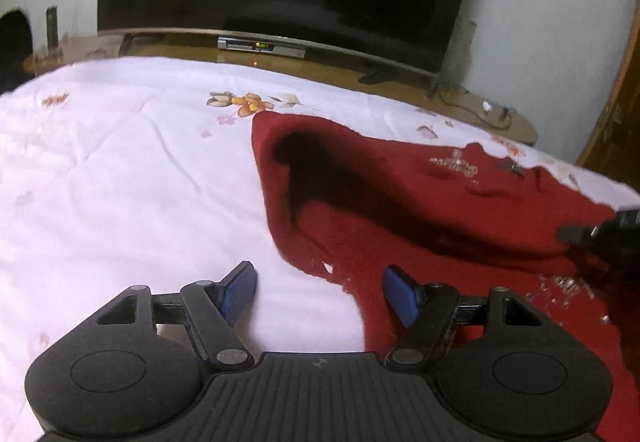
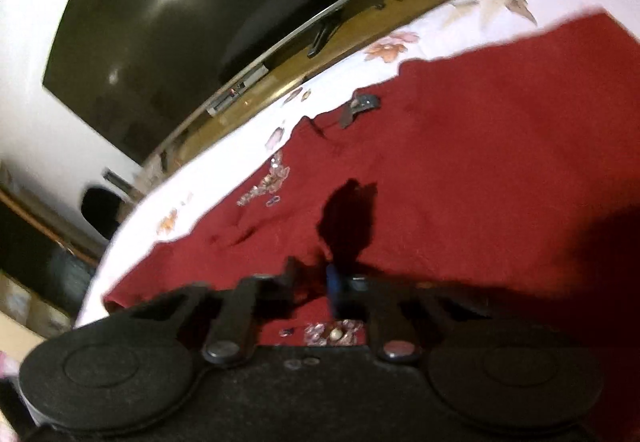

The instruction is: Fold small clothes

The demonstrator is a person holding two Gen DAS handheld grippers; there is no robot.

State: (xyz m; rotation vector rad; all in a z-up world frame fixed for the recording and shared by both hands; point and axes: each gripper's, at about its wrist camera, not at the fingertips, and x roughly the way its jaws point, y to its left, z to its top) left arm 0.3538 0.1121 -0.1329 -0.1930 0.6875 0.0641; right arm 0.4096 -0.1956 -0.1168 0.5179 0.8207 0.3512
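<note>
Lying on the white floral sheet (image 1: 120,169), the red top (image 1: 400,201) is rumpled, one edge folded over, beads glinting. The left gripper (image 1: 320,292) hovers spread wide at its hem; the right gripper (image 2: 316,282) pinches the cloth.

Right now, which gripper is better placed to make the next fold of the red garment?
Probably the right gripper: its jaws look nearly closed on the red garment. The left gripper is open at the garment's edge, mostly over the sheet.
</note>
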